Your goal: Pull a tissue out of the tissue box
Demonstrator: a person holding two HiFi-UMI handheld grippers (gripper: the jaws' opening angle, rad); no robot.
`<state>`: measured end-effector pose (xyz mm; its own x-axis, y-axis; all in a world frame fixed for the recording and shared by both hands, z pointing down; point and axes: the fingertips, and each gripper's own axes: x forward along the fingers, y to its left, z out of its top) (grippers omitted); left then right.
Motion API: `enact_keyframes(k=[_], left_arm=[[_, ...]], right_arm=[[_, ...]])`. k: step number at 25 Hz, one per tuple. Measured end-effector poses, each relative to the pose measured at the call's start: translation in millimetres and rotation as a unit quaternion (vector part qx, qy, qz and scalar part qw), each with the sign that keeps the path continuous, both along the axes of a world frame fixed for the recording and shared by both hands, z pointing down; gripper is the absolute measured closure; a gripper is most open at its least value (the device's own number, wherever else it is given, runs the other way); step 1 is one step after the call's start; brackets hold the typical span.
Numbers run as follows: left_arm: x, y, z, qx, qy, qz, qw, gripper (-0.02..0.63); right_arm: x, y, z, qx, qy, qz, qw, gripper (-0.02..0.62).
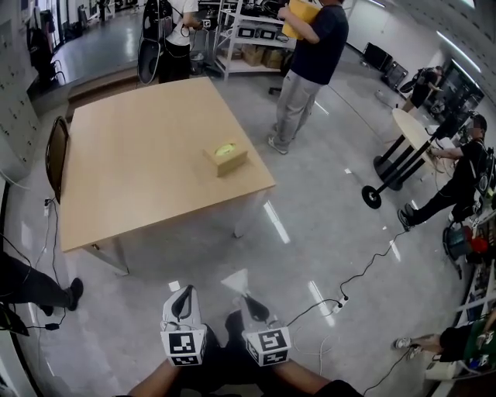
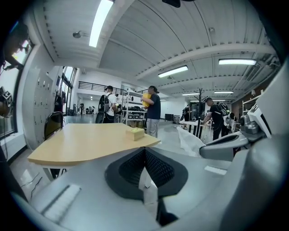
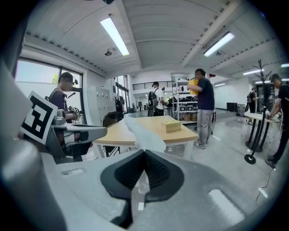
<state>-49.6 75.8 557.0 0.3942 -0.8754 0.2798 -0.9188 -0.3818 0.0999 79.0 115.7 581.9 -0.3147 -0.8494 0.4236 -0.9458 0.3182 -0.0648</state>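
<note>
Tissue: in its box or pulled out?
Out: the tissue sticks up from the shut right gripper, far from the box on the table.

table: light wooden square table [image 1: 147, 163], pale legs, on the floor
chair: dark brown chair [image 1: 56, 155], pushed up to the table's left edge
floor: glossy grey floor [image 1: 325, 209], ceiling lights reflected in it
person 1: dark top, grey trousers [image 1: 310, 70], standing off the table's far right corner, holding a yellow folder [image 1: 301, 17]
person 2: white top [image 1: 174, 39], beyond the table's far edge
rack: white metal shelving rack [image 1: 248, 39], cardboard boxes on the lower shelf
side table: round pale-topped table on black legs [image 1: 407, 143], well right of the wooden table
person 3: dressed in black [image 1: 457, 182], leaning at the side table
cable: black cable [image 1: 364, 267] across the floor to a white power strip [image 1: 339, 304]
</note>
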Motion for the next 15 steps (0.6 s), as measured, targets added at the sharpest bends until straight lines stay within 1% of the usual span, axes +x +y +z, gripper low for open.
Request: enact_keyframes(k=[7,15], left_arm=[[-8,3,0,0.0,-0.002,-0.006,1.0,0.588],[2,4,0,0.0,0.008,-0.004,1.0,0.588]], right_arm=[[-6,-1,-7,0.012,-0.004,0.002,1.0,0.603],[0,-2,-13,0.018,0.005,-0.002,1.0,0.603]])
